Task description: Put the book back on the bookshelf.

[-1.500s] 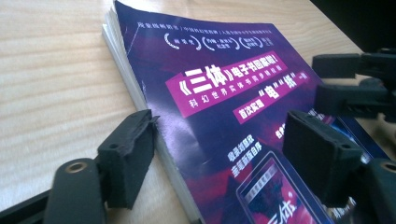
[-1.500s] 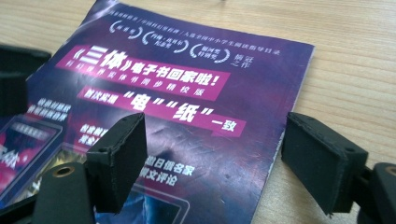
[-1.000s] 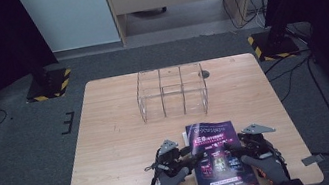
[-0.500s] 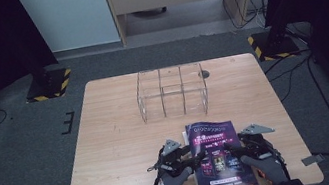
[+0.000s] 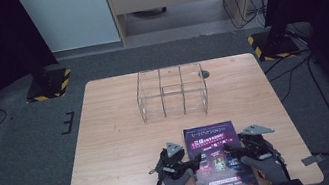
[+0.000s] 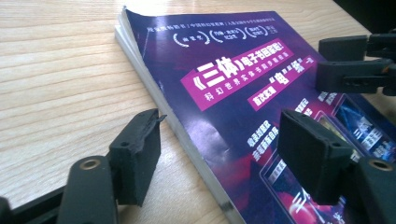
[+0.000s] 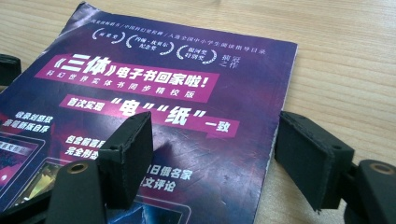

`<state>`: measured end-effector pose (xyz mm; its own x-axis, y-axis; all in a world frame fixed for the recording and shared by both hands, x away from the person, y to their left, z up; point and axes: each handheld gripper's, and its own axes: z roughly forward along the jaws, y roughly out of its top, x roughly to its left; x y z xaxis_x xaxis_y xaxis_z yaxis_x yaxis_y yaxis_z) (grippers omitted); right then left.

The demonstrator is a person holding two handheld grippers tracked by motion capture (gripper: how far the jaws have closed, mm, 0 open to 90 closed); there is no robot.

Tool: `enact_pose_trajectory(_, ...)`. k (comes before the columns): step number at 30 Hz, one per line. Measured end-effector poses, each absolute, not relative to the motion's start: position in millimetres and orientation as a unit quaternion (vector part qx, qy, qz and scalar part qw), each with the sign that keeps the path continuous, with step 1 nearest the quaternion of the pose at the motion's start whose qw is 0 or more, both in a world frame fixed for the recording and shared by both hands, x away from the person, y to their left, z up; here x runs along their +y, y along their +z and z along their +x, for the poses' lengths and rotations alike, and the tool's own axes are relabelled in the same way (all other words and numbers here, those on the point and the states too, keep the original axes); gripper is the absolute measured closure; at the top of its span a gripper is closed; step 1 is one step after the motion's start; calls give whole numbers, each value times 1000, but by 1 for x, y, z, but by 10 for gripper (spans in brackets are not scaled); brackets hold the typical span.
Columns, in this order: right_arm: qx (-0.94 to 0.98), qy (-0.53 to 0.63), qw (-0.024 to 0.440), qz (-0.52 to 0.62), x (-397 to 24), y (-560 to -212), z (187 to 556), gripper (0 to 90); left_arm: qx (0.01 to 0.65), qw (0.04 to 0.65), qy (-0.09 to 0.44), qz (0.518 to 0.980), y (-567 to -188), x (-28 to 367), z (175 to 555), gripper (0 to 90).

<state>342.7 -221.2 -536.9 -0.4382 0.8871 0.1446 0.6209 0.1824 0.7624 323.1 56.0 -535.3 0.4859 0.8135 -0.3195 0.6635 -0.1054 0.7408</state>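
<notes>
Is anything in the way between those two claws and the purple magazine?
Nothing visible. The left claw is open across the magazine's left edge, the right claw open across its right edge. The clear plastic box sits farther back on the table, apart from them.

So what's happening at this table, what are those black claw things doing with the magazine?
A person holds a two-jaw gripper in each hand at a wooden table. A purple magazine lies flat near its front edge. The left gripper has its jaws open astride the magazine's left edge, and the right gripper is open astride the right edge. Neither has closed on it yet. Farther back stands a clear divided box, with nothing visible inside it.
</notes>
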Motion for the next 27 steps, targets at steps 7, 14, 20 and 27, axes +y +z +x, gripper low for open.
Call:
enact_pose_trajectory(7,749,395,168,504,-221,-537,342,280,496,451,54,740,-534,49,313,278)
enact_pose_trajectory(14,744,401,163,509,-222,-537,341,281,514,477,24,712,-537,55,314,263)
enact_pose_trajectory(20,744,400,165,510,-222,-537,341,288,504,497,22,706,-534,58,312,285)
enact_pose_trajectory(27,743,401,167,510,-223,-537,341,309,460,537,18,707,-523,56,312,294)
